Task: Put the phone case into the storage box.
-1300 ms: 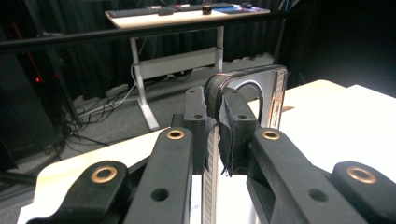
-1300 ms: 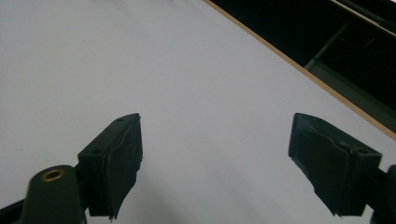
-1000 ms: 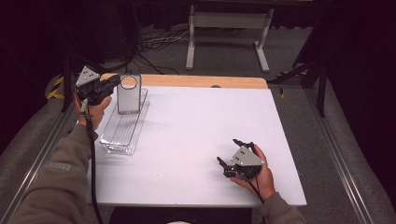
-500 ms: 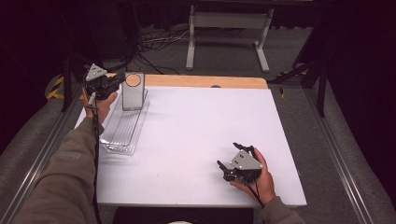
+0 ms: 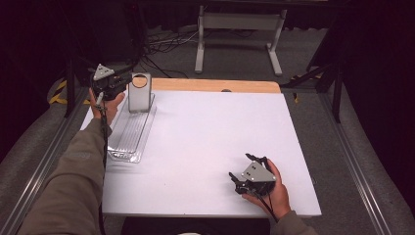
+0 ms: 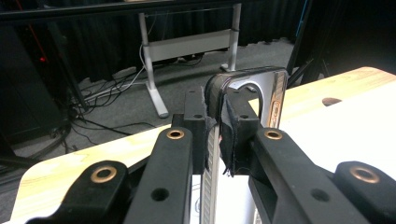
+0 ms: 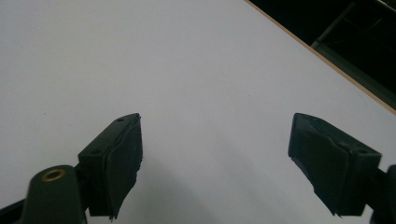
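Observation:
A silver metal plate (image 5: 137, 100) with a round hole near its top stands upright at the far end of a clear plastic tray (image 5: 128, 142), at the table's far left. My left gripper (image 5: 126, 83) reaches in from the left and is shut on the plate's edge. In the left gripper view its pads (image 6: 233, 128) pinch the thin edge of the plate (image 6: 274, 93) near the top. My right gripper (image 5: 241, 169) rests in the person's hand near the table's front right. Its jaws (image 7: 215, 163) stand wide open over bare white tabletop.
The white tabletop (image 5: 210, 127) has a wooden strip (image 5: 215, 85) along its far edge. Metal rails run along both sides of the table. Beyond it, a grey stand (image 5: 237, 29) and cables lie on the dark floor.
My left gripper has shifted a little farther back and to the right, carrying the plate with it. The right gripper has stayed where it was.

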Demonstrator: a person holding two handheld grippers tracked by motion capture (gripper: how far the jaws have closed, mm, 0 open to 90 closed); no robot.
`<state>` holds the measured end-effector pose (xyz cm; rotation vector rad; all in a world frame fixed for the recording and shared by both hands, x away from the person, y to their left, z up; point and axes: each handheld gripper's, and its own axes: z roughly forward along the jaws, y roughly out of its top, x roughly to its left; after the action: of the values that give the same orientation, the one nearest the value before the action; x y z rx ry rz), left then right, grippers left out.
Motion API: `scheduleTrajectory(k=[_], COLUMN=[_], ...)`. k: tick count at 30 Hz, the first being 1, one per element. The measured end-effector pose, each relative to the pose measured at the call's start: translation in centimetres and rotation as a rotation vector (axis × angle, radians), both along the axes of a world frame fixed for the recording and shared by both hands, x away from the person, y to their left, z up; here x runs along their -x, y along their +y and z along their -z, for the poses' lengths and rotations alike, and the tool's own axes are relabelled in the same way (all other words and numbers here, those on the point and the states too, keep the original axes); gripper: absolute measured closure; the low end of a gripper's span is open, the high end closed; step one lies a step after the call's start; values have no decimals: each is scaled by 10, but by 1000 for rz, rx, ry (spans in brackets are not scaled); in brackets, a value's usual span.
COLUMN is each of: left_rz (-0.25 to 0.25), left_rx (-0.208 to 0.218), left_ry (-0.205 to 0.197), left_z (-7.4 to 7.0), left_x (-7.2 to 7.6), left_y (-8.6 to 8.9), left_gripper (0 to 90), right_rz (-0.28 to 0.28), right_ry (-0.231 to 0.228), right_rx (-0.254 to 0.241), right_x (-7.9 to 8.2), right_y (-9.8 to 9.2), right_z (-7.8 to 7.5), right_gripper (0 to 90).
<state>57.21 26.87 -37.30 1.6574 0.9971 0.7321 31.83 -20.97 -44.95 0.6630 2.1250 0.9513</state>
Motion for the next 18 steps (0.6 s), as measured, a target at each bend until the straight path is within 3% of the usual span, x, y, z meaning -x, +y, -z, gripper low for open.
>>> scheduleTrajectory(k=[5, 8, 11, 18], left_rz=[12, -3, -12, -33], left_rx=[-5, -50, -53, -63], left_ry=[11, 6, -2, 2], left_z=[1, 0, 0, -2], left_x=[-1, -2, -1, 0], left_y=[-1, -3, -4, -1], left_gripper=[748, 711, 678, 598], right_rz=[-4, -15, -13, -12], right_ry=[-5, -8, -31, -28], right_rx=[-2, 13, 10, 10], right_x=[1, 2, 5, 6], right_y=[1, 1, 2, 0], right_z=[-2, -1, -4, -4], right_gripper=[192, 228, 224, 211])
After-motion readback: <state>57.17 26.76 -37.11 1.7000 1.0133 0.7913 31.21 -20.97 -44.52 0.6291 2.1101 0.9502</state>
